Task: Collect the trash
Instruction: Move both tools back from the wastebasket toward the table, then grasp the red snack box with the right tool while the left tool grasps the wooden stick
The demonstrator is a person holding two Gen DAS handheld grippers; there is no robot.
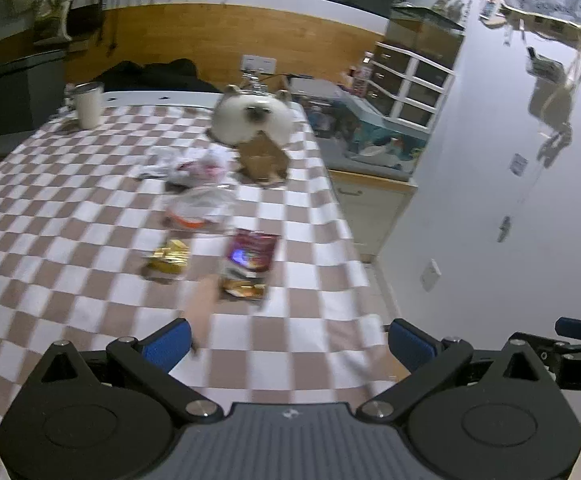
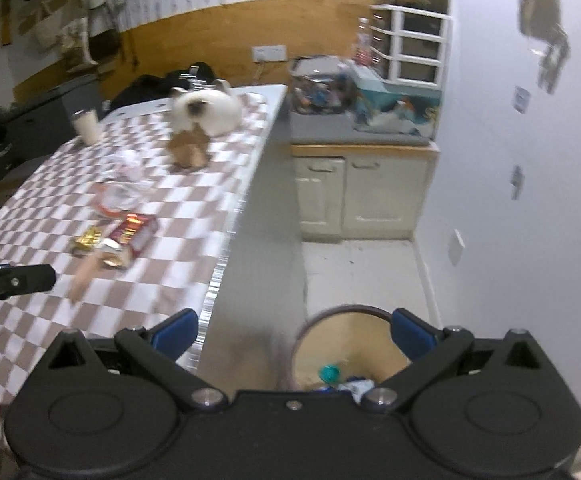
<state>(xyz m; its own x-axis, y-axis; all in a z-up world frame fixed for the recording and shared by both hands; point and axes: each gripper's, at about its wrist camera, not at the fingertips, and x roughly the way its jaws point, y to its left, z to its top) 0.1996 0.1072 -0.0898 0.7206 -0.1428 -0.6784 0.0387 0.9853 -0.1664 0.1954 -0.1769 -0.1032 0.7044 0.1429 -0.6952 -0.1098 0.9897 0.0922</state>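
Trash lies along the checkered table [image 1: 70, 240]: a red snack wrapper [image 1: 250, 256], a gold wrapper [image 1: 168, 258], a tan stick-like piece [image 1: 202, 300], a clear plastic tub [image 1: 200, 208], crumpled plastic [image 1: 190, 164] and brown paper [image 1: 264, 156]. My left gripper [image 1: 290, 344] is open and empty, just short of the tan piece. My right gripper [image 2: 294, 330] is open and empty beside the table edge, over a round bin [image 2: 350, 344] holding some trash. The right wrist view also shows the red wrapper [image 2: 134, 232], gold wrapper [image 2: 88, 238] and left gripper tip [image 2: 10, 280].
A white fluffy cat-like figure [image 1: 252, 116] sits at the far end of the table behind the brown paper, and a white cup [image 1: 88, 104] stands at the far left. A cluttered low cabinet [image 2: 362, 184] and a white wall lie right of the table, with bare floor [image 2: 362, 272] between.
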